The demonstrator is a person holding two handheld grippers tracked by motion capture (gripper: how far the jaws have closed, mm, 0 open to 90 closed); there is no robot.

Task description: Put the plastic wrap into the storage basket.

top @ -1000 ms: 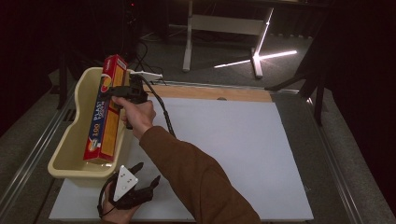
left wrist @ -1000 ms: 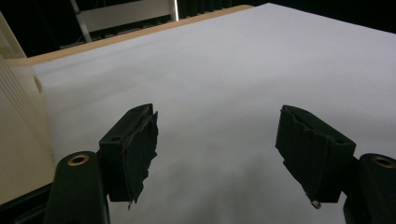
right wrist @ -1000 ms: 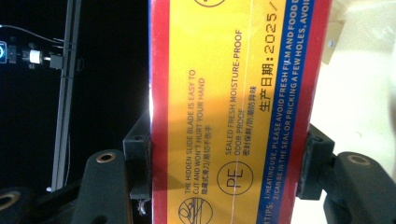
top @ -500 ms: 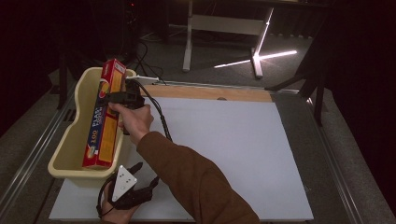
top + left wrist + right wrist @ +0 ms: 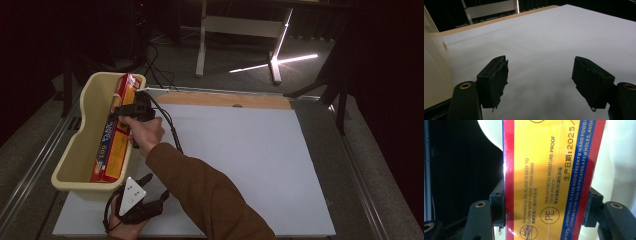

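One box of plastic wrap [image 5: 114,131], red and yellow, lies lengthwise in the cream plastic tub [image 5: 80,145] at the left edge of the table, far end propped on the tub's back rim, near end down toward the floor of the tub. Compared with a second ago it sits lower and more inside the tub, so the placing looks nearly done, release not yet made. Right gripper [image 5: 546,207] is clamped across the box's width, pads pressing both long edges; the high view shows that hand [image 5: 145,131] over the tub's right wall. Whether the box's near end actually rests on the tub bottom is hard to tell from above, probably yes. Left gripper [image 5: 541,80] has its jaws wide apart with nothing between them, parked low on the white table sheet [image 5: 250,150] just in front of the tub, unmoved. Next likely step: let go and pull the right hand clear.
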